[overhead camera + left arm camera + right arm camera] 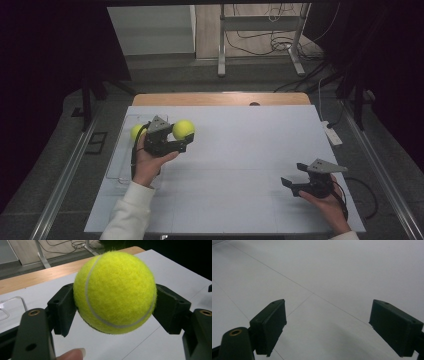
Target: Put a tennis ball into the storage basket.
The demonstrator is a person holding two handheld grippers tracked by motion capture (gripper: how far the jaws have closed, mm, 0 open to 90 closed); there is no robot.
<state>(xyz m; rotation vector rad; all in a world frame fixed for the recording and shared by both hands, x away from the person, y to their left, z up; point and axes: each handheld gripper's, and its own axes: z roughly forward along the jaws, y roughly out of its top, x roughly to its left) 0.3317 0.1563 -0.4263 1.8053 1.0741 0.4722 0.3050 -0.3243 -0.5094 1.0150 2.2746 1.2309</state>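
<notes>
Above table (240,165) | left tongs (115,300) clamp tennis ball (115,290) | right tongs (337,327) agape

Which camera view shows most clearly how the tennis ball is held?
The left gripper view: the tennis ball sits large between the left gripper jaws, both pads pressing its sides. The high view shows it small, partly behind the gripper. The right gripper view looks at bare table.

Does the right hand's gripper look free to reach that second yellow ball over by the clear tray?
Probably not easily: the second ball lies behind the left gripper, which holds a tennis ball; the right gripper is open, far across.
</notes>
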